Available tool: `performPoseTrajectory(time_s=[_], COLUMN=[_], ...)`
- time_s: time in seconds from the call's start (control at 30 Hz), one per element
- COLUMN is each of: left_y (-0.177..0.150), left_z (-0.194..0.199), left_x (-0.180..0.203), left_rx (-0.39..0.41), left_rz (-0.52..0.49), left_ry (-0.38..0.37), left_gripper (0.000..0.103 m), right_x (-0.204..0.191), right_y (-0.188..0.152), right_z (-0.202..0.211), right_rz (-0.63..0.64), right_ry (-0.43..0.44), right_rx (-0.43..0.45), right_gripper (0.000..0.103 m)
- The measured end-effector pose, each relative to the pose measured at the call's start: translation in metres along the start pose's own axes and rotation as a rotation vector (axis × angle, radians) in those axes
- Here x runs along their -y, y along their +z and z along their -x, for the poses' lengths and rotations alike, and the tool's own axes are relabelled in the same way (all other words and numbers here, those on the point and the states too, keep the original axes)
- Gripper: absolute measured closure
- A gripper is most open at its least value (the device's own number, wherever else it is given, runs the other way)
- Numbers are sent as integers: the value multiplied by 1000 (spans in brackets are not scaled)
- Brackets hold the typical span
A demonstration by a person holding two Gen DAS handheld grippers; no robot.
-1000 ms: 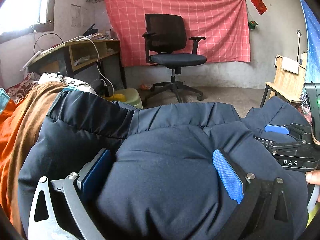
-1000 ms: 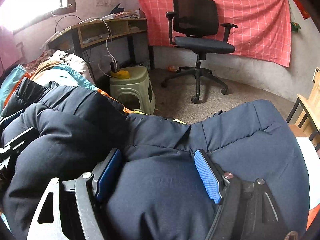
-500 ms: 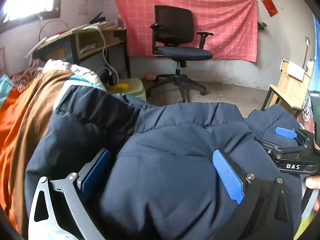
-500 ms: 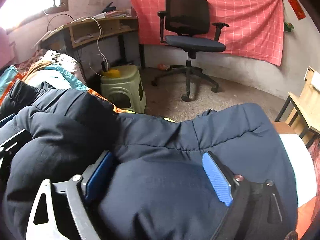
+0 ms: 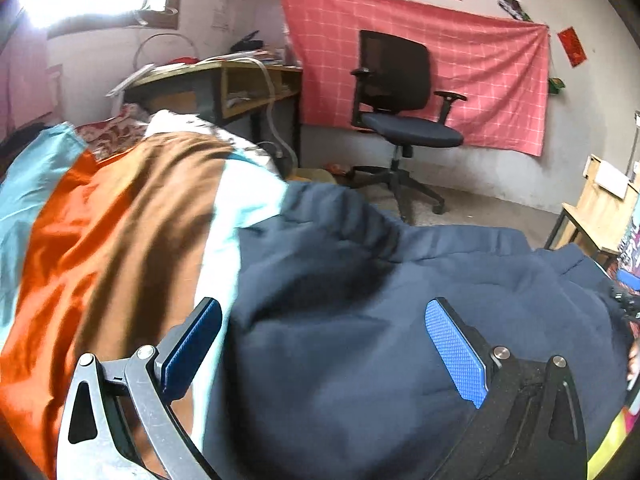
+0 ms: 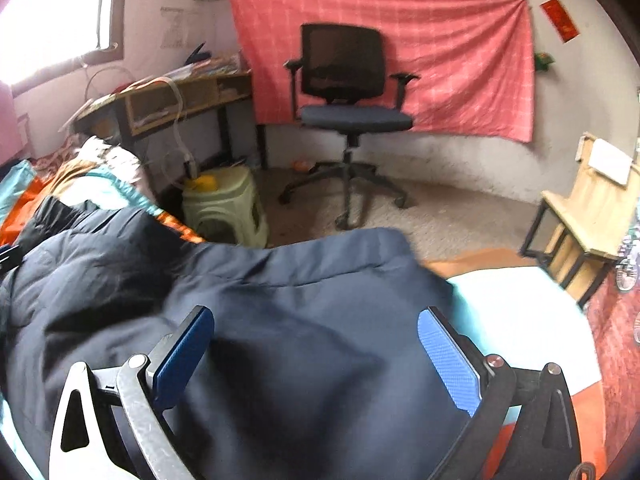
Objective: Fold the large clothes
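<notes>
A dark navy puffy jacket (image 5: 400,300) lies folded on a striped bedspread (image 5: 100,220). It also fills the lower part of the right wrist view (image 6: 260,300). My left gripper (image 5: 324,344) is open, its blue pads wide apart, hovering over the jacket's left part. My right gripper (image 6: 316,356) is open too, its pads wide apart over the jacket's right part. Neither holds any fabric. A bit of the right gripper (image 5: 624,300) shows at the far right edge of the left wrist view.
The bedspread (image 6: 520,312) is white and orange on the right. A black office chair (image 6: 348,112) stands before a red wall cloth (image 6: 460,60). A desk (image 5: 224,88) is at the left, a green stool (image 6: 224,204) beside the bed, a wooden stand (image 6: 592,216) at the right.
Both grippers have pulled back and apart from the jacket; the left one shifted left so more bedspread shows, the right one shifted right so the white bedspread shows. The jacket stays folded on the bed.
</notes>
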State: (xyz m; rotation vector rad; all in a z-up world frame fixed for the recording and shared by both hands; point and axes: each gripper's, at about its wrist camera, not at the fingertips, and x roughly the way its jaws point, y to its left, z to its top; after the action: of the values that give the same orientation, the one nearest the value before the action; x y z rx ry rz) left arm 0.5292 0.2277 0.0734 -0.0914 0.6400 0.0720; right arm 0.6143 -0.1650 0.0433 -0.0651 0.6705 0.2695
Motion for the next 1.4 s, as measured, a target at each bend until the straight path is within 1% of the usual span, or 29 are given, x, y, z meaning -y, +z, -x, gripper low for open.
performPoseTrajectory(time_s=[0.1, 0.17, 0.3, 0.4, 0.47, 0.6, 0.73, 0.87, 1.0, 1.13, 1.27, 1.4], left_y=[-3, -4, -4, -7, -9, -14, -18, -21, -23, -24, -25, -24], left_z=[5, 9, 7, 4, -1, -10, -18, -29, -35, -39, -42, -41], left_x=[-19, -32, -49, -54, -53, -54, -56, -62, -68, -75, -84, -92], left_rx=[-2, -11, -68, -119, -148, -181, -200, -238, -243, -260, -276, -284], left_rz=[59, 96, 118, 110, 98, 84, 92, 124, 146, 161, 184, 193], left_ry=[-17, -54, -128, -164, -172, -187, -220, -280, -322, -359, -398, -416], left_gripper=[3, 3, 3, 3, 3, 3, 3, 2, 1, 1, 1, 1], right_x=[20, 32, 61, 80, 90, 102, 108, 117, 130, 138, 141, 145], right_y=[-2, -4, -7, -12, -16, -29, -35, -41, -52, -60, -62, -62], right_z=[11, 15, 13, 2, -4, -24, -38, -56, -75, -85, -91, -94], right_rz=[-1, -9, -81, -161, -197, -258, -293, -359, -471, -539, -559, -578], right_ry=[-16, -15, 48, 118, 128, 157, 220, 321, 441, 517, 558, 586], right_rx=[30, 32, -2, -62, -94, -177, -230, -318, -400, -439, -463, -469], right_gripper=[0, 0, 0, 0, 0, 0, 0, 0, 0, 0, 0, 0])
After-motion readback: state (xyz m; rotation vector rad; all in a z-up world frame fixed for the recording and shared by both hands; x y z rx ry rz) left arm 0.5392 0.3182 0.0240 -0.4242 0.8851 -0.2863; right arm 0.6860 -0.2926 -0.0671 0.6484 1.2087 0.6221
